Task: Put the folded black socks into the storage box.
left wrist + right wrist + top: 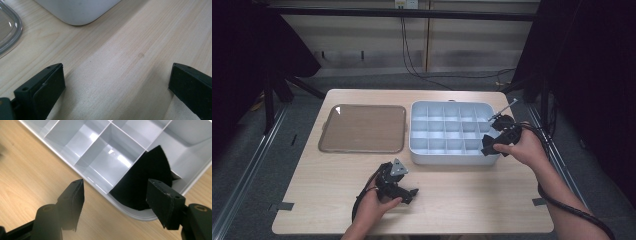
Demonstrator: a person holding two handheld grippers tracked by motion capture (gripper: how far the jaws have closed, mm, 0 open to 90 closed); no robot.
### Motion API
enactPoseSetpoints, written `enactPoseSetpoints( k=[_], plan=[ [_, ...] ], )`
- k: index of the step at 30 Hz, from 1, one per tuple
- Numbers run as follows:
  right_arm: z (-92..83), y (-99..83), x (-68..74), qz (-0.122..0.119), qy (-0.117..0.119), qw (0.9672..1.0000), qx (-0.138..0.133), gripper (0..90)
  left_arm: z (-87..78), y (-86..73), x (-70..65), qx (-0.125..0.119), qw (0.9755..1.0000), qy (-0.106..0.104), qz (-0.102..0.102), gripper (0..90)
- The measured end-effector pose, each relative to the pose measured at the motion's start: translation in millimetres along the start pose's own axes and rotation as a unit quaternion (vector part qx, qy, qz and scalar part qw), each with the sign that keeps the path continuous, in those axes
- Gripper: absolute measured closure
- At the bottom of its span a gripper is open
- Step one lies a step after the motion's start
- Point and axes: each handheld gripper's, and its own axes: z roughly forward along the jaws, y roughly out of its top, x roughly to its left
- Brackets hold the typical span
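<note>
black piece [147, 183] in tray [419, 150] corner between wide right gripper [116, 195] jaws; left gripper [116, 80] jaws wide

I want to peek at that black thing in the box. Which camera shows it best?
The right gripper view: the black piece sits close up in a corner compartment of the white box. In the high view it is small and dark beside the right gripper.

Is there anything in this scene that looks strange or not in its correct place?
One thing: a black sheet-like piece sits tilted in the near corner compartment of the divided tray, sticking up above the dividers. What it is cannot be told.
</note>
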Motion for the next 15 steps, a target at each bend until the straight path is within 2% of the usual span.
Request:
enactPoseSetpoints(
  k=[15],
  plan=[
    [-2.6, -1.3, 26.3, -0.037, 0.021, 0.999, -0.015, 31.0, -0.2, -0.2, 0.1, 0.0, 1.0, -0.003, -0.001, 0.0]
  ],
)
